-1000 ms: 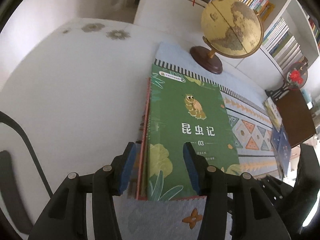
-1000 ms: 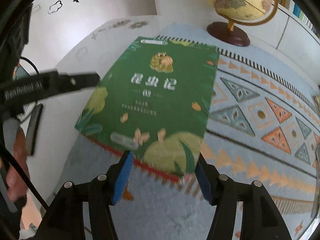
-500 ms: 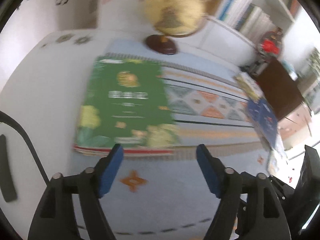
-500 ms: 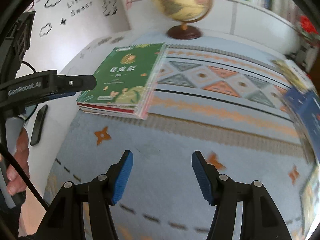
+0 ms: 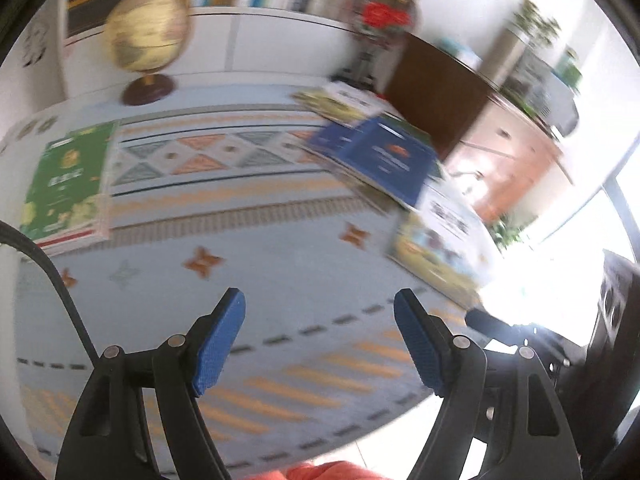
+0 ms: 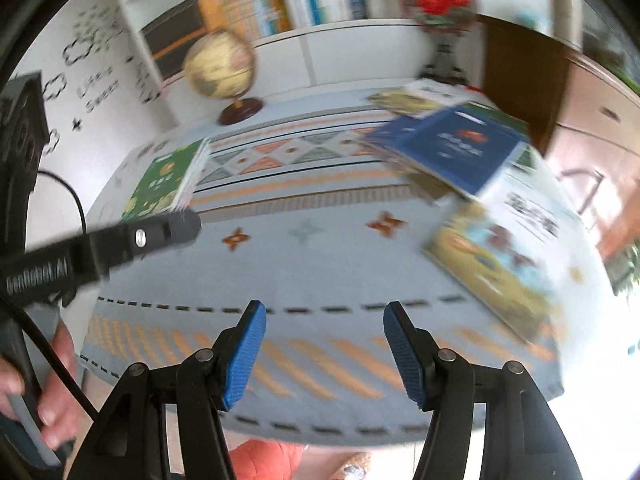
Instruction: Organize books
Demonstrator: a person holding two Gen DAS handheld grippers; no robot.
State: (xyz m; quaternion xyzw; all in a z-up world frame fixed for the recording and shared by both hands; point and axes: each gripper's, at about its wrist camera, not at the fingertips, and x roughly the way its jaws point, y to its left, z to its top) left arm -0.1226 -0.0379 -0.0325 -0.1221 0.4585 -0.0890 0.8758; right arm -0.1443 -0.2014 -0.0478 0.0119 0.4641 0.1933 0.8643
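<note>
A: What are the jaws doing?

B: The left gripper (image 5: 320, 320) is hanging over the patterned cloth (image 5: 280, 280) on the counter with its jaws spread wide and gripping nothing. The right gripper (image 6: 324, 336) is doing the same, wide apart and empty-handed.

A: And the books?

B: The green book (image 5: 64, 188) is lying flat on top of a small stack, far ahead and well to the left of the left jaws. From the right wrist view that green book (image 6: 164, 184) is sitting ahead and left too, partly behind the left gripper's body (image 6: 100, 248).

A: Anything on the other side?

B: A blue book (image 5: 388, 160) is lying ahead and to the right of the left jaws, overlapping other books. Nearer, a yellow-and-white picture book (image 5: 440, 240) is resting just right of the jaws' line. In the right view the blue book (image 6: 460, 148) and picture book (image 6: 504, 256) are both lying ahead and right.

A: Details?

B: Everything is blurring; the titles are unreadable. A globe (image 6: 220, 68) is standing far ahead.
</note>
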